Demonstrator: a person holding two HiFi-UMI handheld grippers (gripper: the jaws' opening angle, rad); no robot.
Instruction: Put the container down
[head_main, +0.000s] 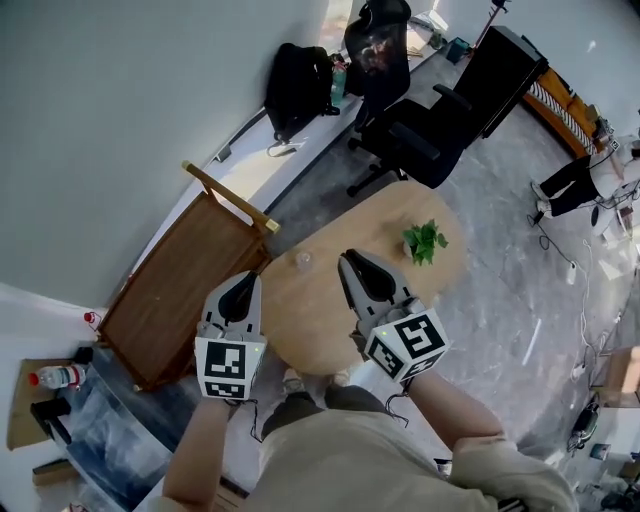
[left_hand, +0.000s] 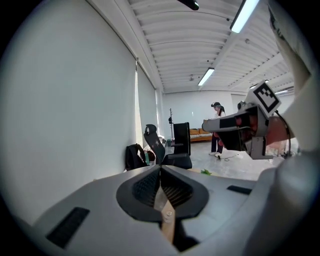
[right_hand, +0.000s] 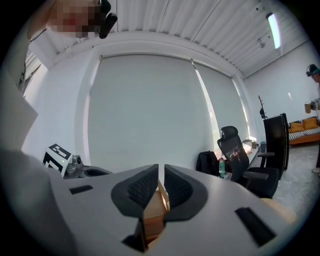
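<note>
With the left gripper (head_main: 244, 280) and right gripper (head_main: 350, 262) both pinched together, empty, over the table (head_main: 325, 325), a sweep toward the right one's nine o'clock risked toppling the small clear container (head_main: 302, 260).

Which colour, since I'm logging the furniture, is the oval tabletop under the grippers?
Light, pale wood-brown; the oval wooden tabletop shows best in the head view.
</note>
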